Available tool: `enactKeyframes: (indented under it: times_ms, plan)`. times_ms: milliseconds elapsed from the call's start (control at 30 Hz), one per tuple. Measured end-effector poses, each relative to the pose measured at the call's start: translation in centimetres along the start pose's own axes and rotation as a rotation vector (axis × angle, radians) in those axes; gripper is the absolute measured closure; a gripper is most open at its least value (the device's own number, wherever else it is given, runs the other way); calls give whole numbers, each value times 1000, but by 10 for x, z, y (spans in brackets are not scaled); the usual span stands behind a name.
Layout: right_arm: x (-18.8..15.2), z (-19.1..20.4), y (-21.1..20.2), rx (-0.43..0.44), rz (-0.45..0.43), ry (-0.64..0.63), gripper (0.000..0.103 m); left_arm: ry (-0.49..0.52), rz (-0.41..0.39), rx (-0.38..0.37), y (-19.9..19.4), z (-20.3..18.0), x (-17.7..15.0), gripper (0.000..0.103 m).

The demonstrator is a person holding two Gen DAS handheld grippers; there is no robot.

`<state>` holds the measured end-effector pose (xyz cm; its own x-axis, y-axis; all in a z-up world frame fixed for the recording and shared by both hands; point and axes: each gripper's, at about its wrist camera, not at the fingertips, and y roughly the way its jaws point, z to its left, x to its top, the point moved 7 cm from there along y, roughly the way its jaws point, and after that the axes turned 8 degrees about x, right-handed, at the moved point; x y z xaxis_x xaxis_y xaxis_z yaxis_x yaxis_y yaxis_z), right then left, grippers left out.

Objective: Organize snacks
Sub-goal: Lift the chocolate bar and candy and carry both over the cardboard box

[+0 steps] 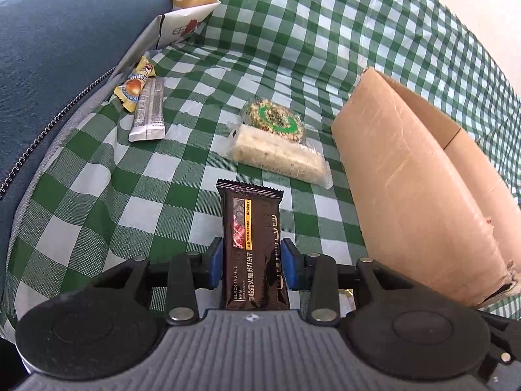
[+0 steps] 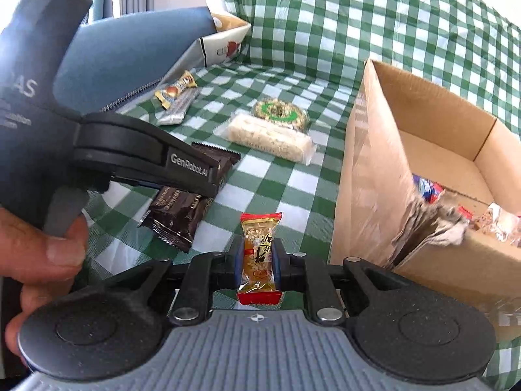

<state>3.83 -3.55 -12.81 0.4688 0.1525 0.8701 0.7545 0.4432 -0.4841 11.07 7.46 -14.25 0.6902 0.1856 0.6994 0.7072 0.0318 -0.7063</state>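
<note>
My left gripper (image 1: 252, 264) is shut on a dark brown cracker pack (image 1: 252, 247), held above the green checked cloth; the pack also shows in the right wrist view (image 2: 182, 208) under the left gripper's body (image 2: 143, 159). My right gripper (image 2: 257, 260) is shut on a small amber candy with red ends (image 2: 259, 254). A cardboard box (image 1: 407, 176) stands to the right; in the right wrist view the box (image 2: 368, 176) holds several wrapped snacks (image 2: 429, 192). A clear pack of pale rice bars (image 1: 276, 150) and a round green-labelled cake (image 1: 273, 120) lie ahead.
A silver stick pack (image 1: 148, 110) and a yellow wrapped sweet (image 1: 135, 84) lie at the left by a blue zipped cushion (image 1: 65, 49). A white and yellow paper bag (image 1: 185, 9) stands at the back. The checked cloth (image 1: 97, 176) covers the surface.
</note>
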Motion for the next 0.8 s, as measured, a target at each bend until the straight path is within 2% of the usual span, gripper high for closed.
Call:
enactKeyframes:
  times_ms: [233, 433, 600, 800]
  plan:
    - [17, 0, -21, -7, -58, -9, 85, -67, -34, -43, -10, 8, 9, 62]
    - [63, -20, -67, -27, -196, 31, 85, -97, -57, -81, -17, 10, 14, 62]
    - [89, -54, -107, -64, -286, 21, 85, -95, -55, -100, -19, 7, 15, 62]
    - [97, -106, -157, -165, -377, 44, 85, -47, -67, -125, -25, -1, 13, 62]
